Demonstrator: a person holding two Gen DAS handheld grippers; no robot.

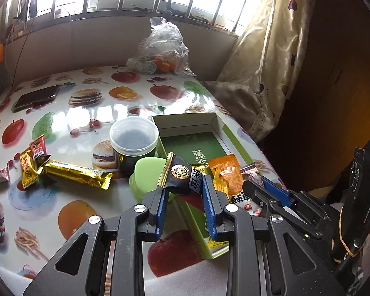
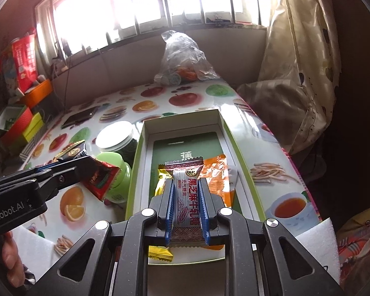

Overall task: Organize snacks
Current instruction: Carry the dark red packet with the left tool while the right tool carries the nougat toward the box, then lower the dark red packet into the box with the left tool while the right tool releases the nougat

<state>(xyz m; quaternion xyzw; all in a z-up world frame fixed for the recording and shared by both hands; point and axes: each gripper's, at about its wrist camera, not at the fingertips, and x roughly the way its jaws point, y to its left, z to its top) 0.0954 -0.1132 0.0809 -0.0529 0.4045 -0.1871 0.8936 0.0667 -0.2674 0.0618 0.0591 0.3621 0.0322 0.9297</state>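
Now the left gripper [image 1: 185, 187] pinches a black candy [image 1: 178, 176] beside the green box [image 2: 224, 125], presumably bound for it. Right gripper [image 2: 186, 194] clamps a white candy [image 2: 185, 194] over the box, above an orange packet [image 2: 215, 172], likely for dropping in.

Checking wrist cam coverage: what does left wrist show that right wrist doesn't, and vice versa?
Left wrist only: long gold-foil snack bar and small red and yellow snack packets loose on the fruit-print tablecloth; left gripper shut on a black sesame-candy packet.

Right wrist only: right gripper shut on a white red-lettered nougat packet; stacked coloured boxes beside the table.

Both: open green-walled cardboard box, orange snack packet inside, clear-lidded jar, green plastic container, phone, bag of oranges.
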